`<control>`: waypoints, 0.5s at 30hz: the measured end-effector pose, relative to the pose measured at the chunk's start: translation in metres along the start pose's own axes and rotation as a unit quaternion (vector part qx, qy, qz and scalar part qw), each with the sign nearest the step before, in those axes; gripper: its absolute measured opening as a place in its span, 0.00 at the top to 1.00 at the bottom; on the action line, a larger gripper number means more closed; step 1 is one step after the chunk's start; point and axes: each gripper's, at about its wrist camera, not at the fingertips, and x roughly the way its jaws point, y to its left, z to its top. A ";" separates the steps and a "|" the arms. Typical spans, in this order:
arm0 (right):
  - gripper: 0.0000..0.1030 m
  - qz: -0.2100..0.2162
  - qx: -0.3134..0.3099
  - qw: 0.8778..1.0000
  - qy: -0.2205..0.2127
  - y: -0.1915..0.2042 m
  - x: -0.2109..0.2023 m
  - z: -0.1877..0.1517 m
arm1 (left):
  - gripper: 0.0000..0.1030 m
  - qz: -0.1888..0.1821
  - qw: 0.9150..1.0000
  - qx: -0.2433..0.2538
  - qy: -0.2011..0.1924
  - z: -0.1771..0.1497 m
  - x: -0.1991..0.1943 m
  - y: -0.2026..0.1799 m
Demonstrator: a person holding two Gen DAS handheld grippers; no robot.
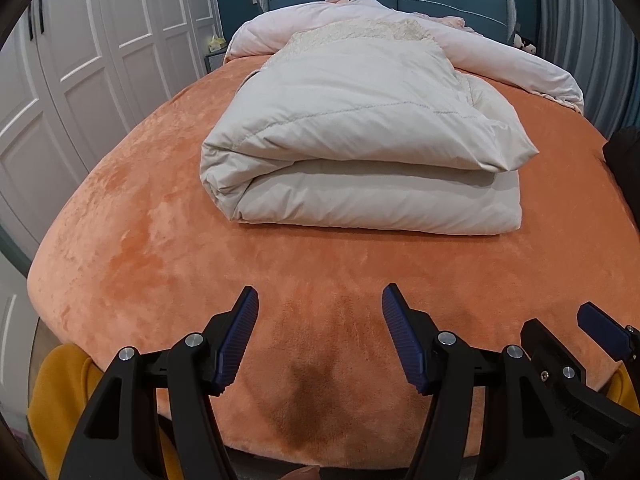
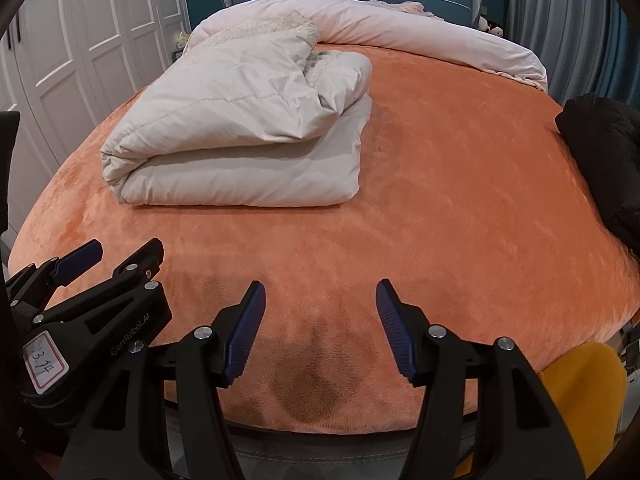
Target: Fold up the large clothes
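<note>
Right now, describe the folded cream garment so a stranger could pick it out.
Start at the bed with the orange plush cover. In its middle lies the folded cream padded garment, a thick squared bundle with a stitched seam across the top. Unlike the pink duvet heaped loosely behind it near the headboard, it is neatly doubled over.

Folded cream coat (image 1: pixel 360 140) on orange bed (image 1: pixel 160 260), left tongs (image 1: pixel 318 308) agape, empty

Bed cover (image 1: pixel 160 240) is looking plush, matt orange fleece. Folded coat (image 1: pixel 360 140) is showing smooth matt quilted cloth, fleecy lining. Left hand-held gripper (image 1: pixel 318 336) is showing matt black plastic, ribbed blue pads (image 1: pixel 236 344).
</note>
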 end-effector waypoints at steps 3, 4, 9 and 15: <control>0.46 -0.005 0.001 1.000 0.001 0.002 0.007 -0.004 | 0.40 -0.002 1.000 -0.002 0.002 -0.003 0.008 0.001; 0.46 -0.006 0.002 1.000 0.002 0.004 0.009 -0.006 | 0.40 -0.003 1.000 -0.004 0.003 -0.005 0.010 0.001; 0.44 -0.011 -0.011 1.000 -0.015 0.009 0.019 -0.014 | 0.40 -0.005 1.000 -0.003 -0.007 -0.013 0.021 0.004; 0.40 -0.007 0.002 1.000 -0.011 0.009 0.039 -0.025 | 0.40 -0.002 1.000 -0.003 -0.019 -0.025 0.037 0.009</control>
